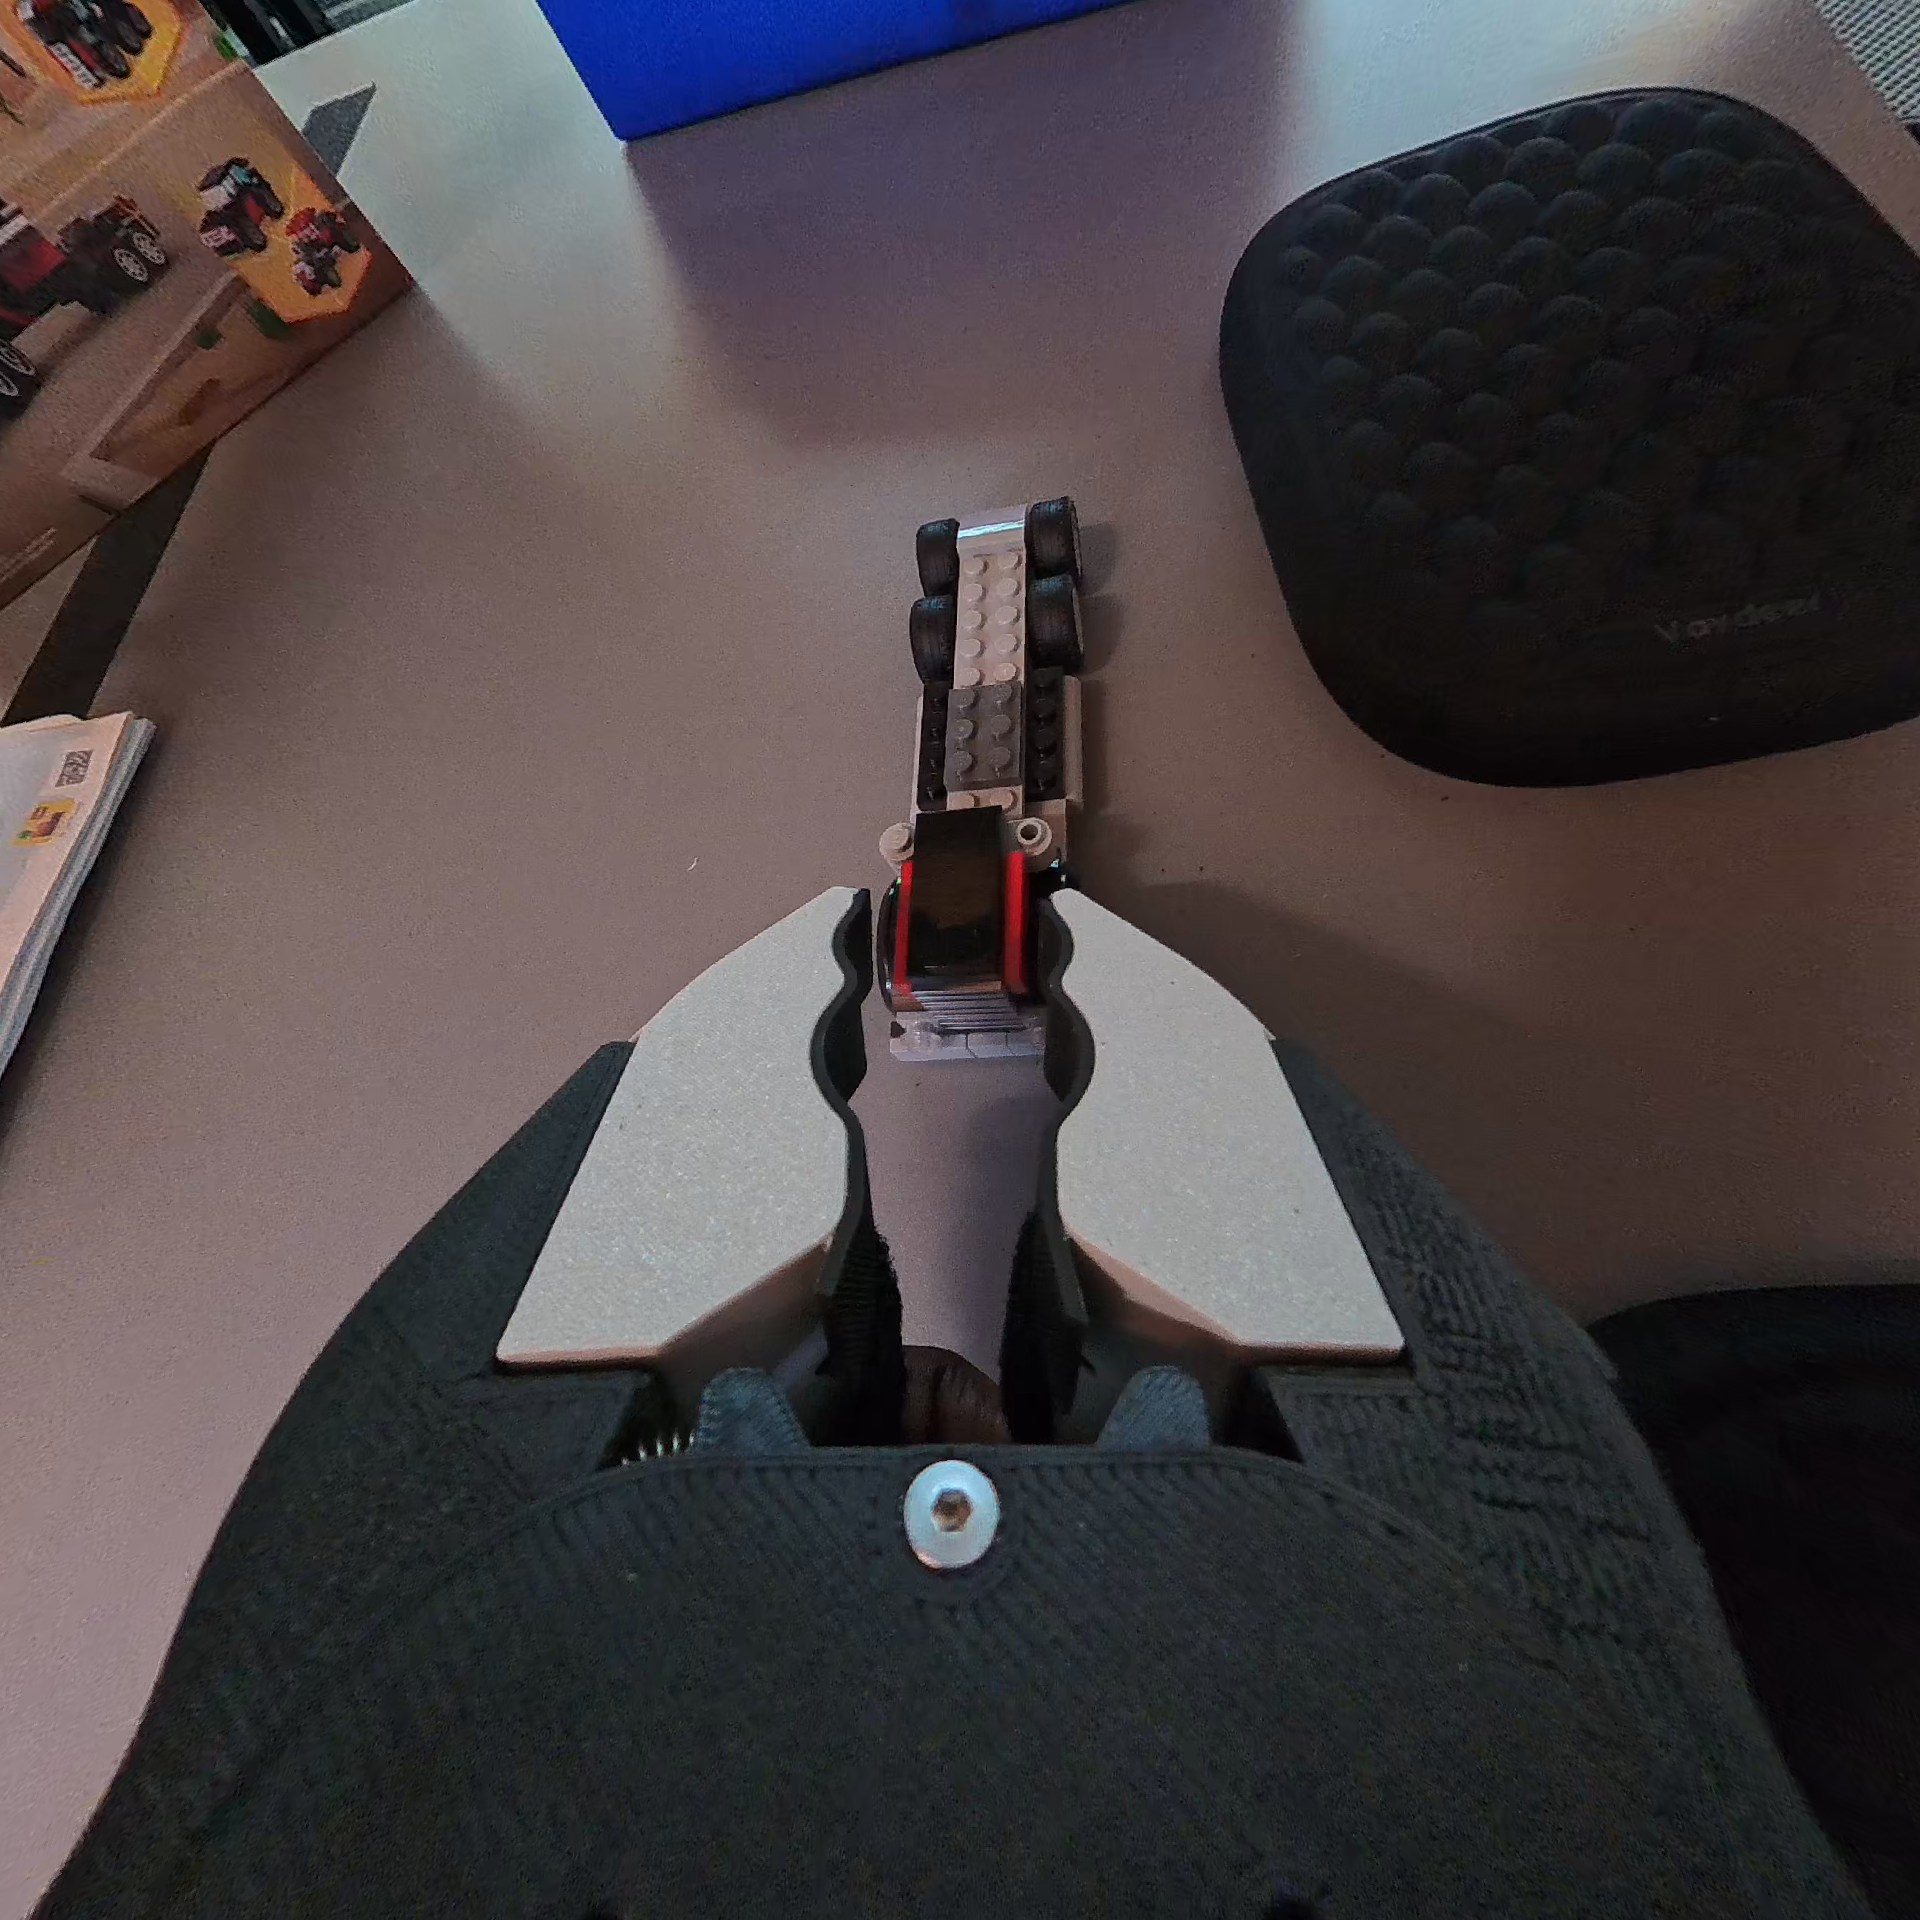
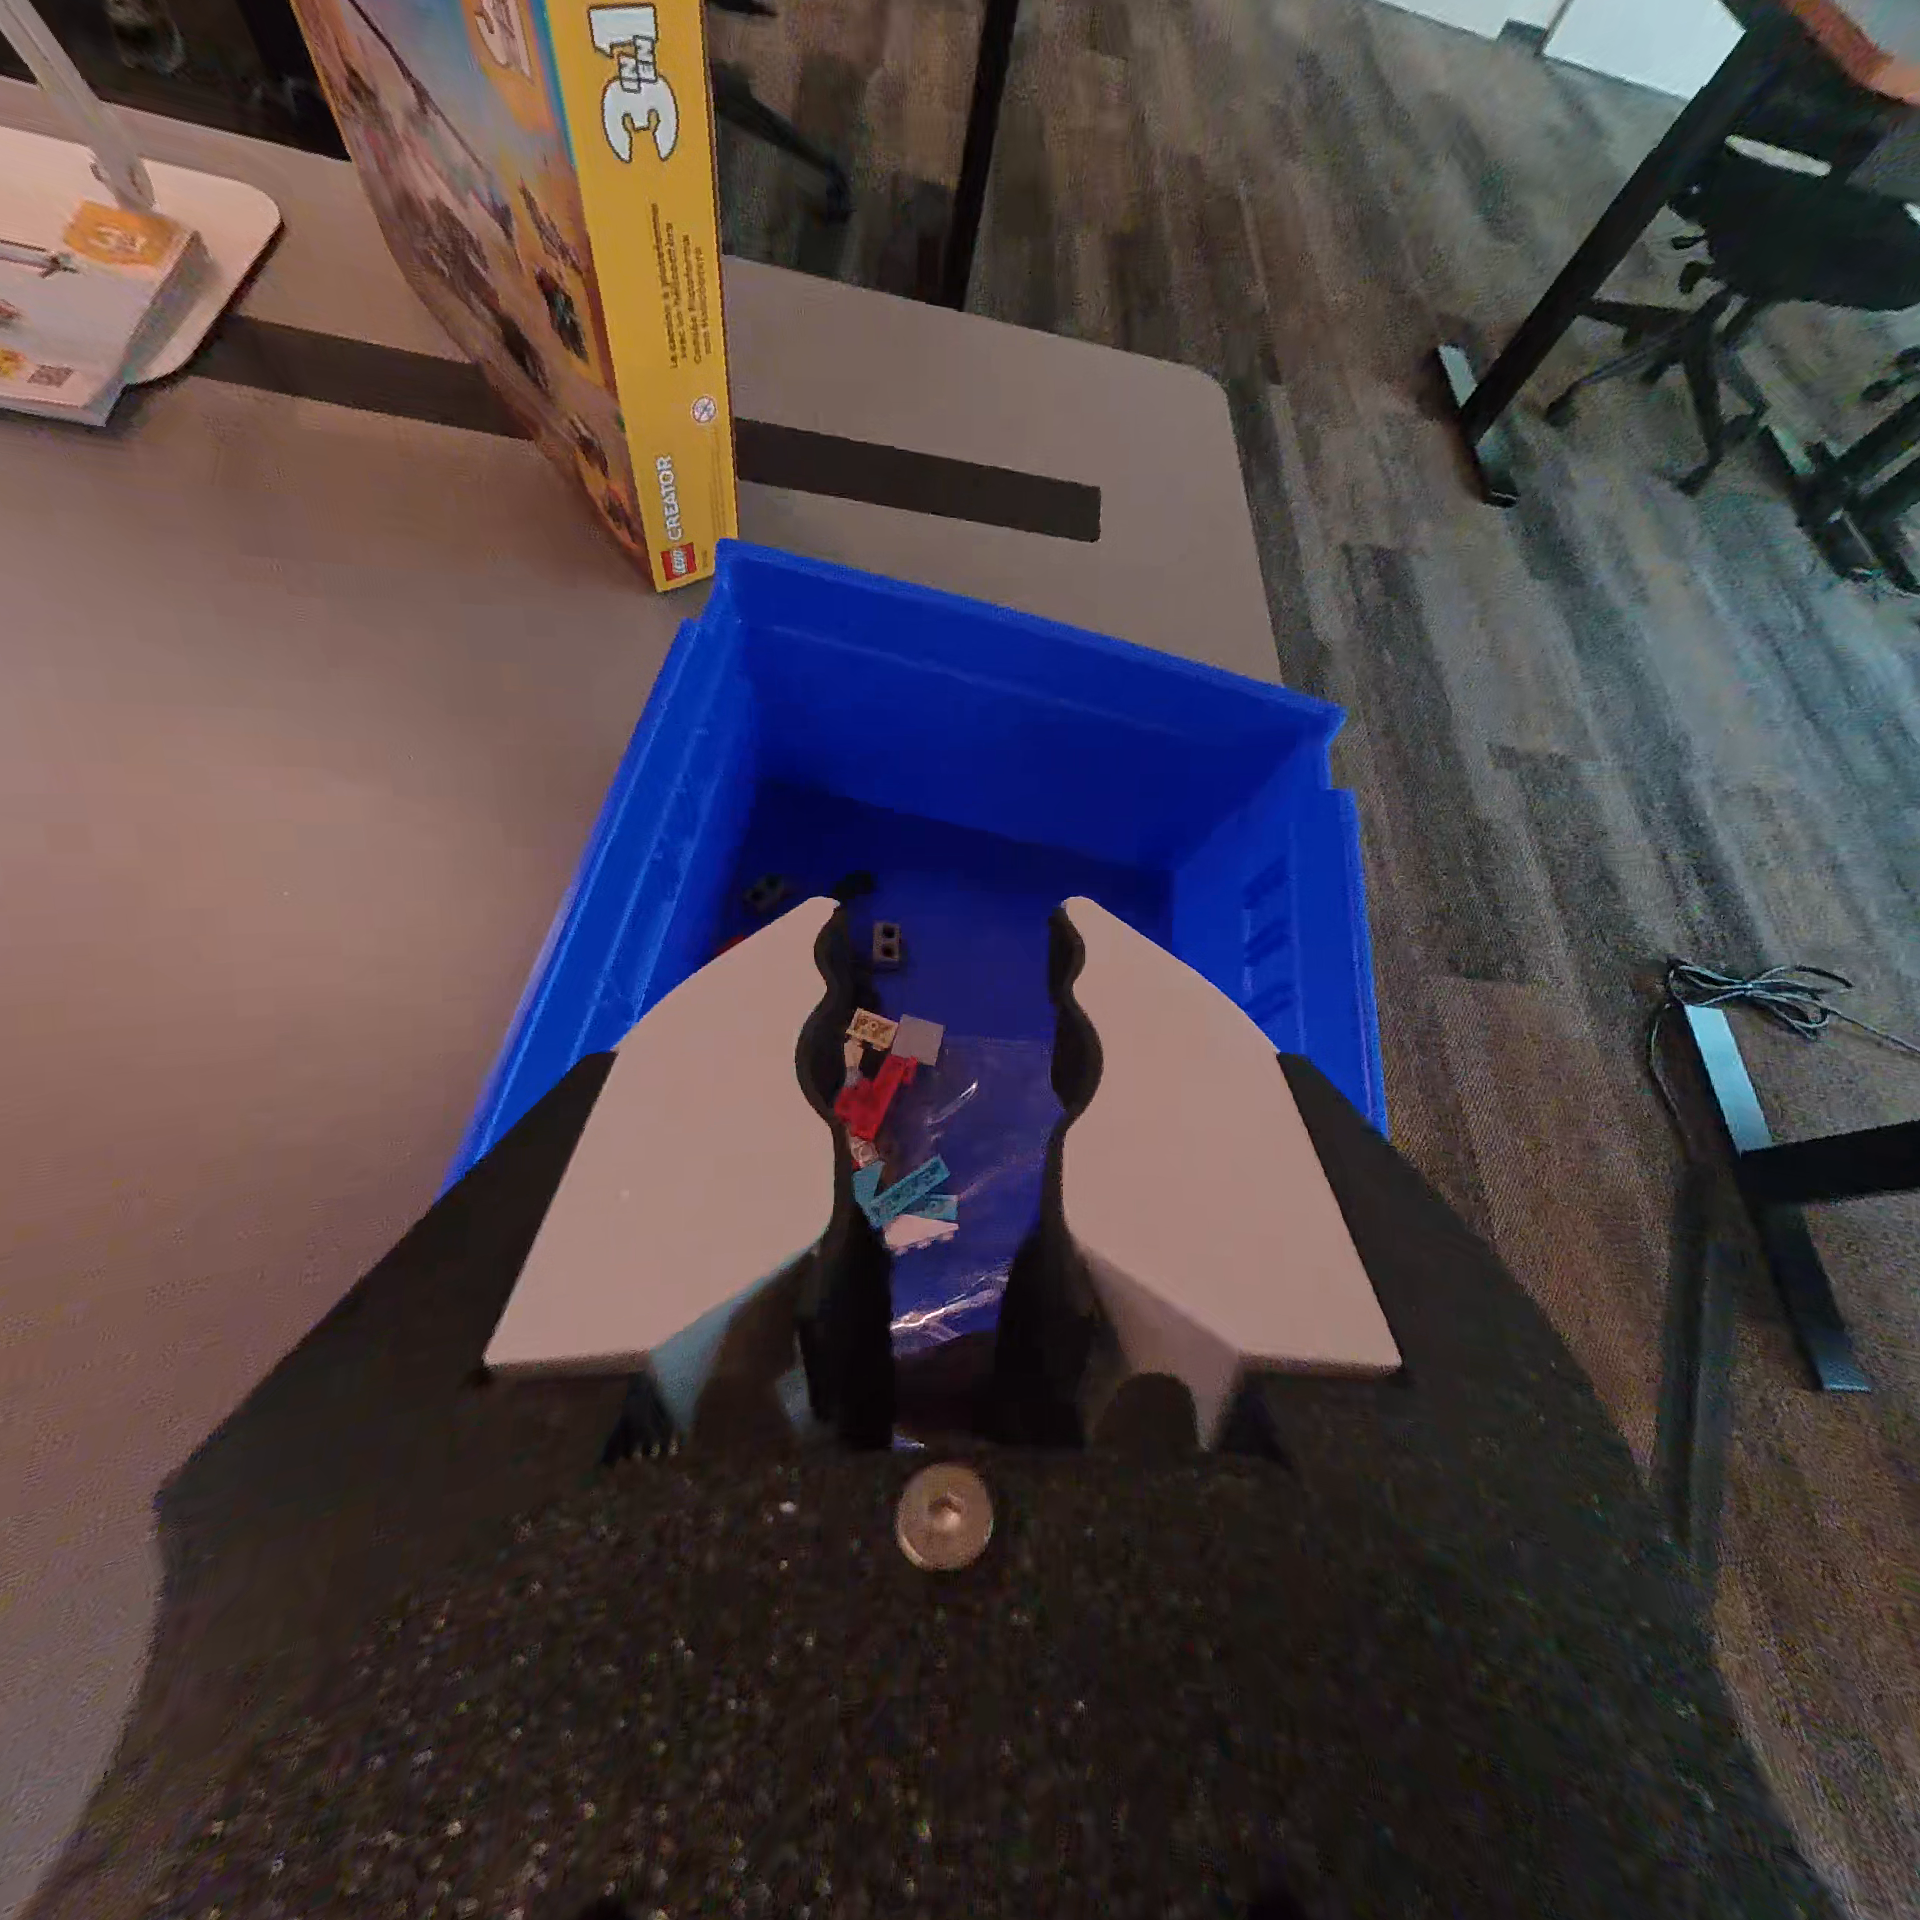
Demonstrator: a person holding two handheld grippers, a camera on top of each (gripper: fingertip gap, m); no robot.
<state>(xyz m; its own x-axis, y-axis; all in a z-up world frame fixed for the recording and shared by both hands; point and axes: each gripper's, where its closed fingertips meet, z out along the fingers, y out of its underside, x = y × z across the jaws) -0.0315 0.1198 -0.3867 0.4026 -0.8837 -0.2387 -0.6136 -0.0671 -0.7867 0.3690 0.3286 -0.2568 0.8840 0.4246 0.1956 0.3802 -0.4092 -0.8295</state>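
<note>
Pale grey-mauve table (image 1: 520,831), plain and unpatterned. Toy truck (image 1: 987,748) built of light grey, dark grey and black studded bricks, with black wheels, a glossy black cab edged by two red stripes, and a silvery ribbed front. Black cushion (image 1: 1579,416) covered in a bubbled, scale-like pattern. Bright blue bin (image 2: 997,727), plain inside and out. Small loose bricks (image 2: 883,1101) in red, turquoise, tan, grey and black. Tall box (image 2: 644,291) with a yellow side and tan printed face. Grey-brown wood-grain floor (image 2: 1455,623). Pale grey fingers (image 1: 1174,1122) lined with wavy black pads on both grippers.
</note>
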